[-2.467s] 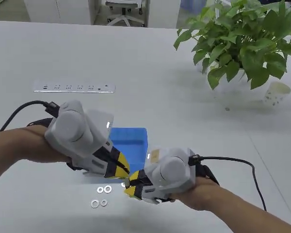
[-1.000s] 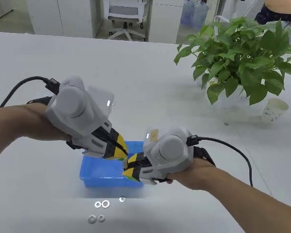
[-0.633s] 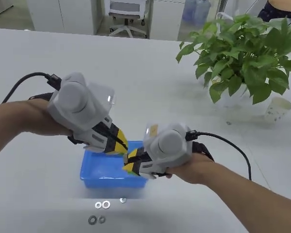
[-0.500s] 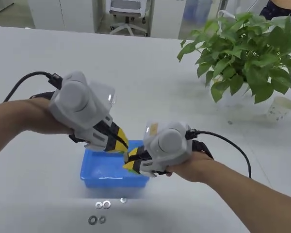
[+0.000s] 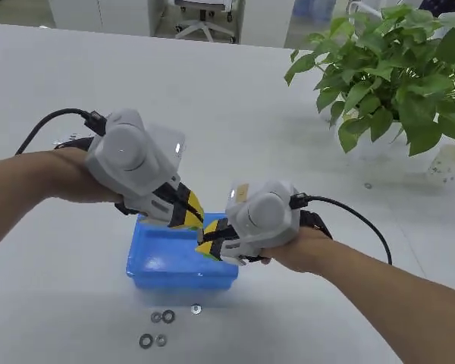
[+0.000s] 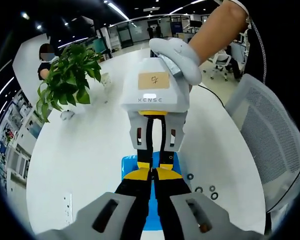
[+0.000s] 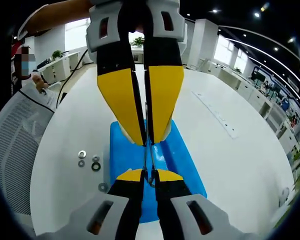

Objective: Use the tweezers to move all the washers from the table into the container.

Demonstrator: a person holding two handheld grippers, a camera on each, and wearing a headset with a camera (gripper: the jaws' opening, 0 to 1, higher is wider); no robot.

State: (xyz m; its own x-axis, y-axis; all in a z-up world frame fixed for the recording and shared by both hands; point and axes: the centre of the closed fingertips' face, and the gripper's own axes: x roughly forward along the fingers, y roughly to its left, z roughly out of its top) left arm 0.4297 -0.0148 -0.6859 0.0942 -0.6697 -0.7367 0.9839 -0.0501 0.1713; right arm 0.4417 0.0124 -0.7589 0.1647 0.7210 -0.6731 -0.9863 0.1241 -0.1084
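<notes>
The tweezers [image 7: 148, 159] are held over the blue container [image 5: 178, 277]. The fingers of the left gripper [image 5: 188, 217] and of the right gripper [image 5: 209, 247] are both closed on them, tip against tip. This hold from both ends is probably used so that the thin legs are kept steady and can be squeezed. 5 washers [image 5: 168, 316] are seen lying on the bench [image 5: 68, 303], just beside the near wall of the container. Whether a washer is carried in the tweezer tips cannot be told.
</notes>
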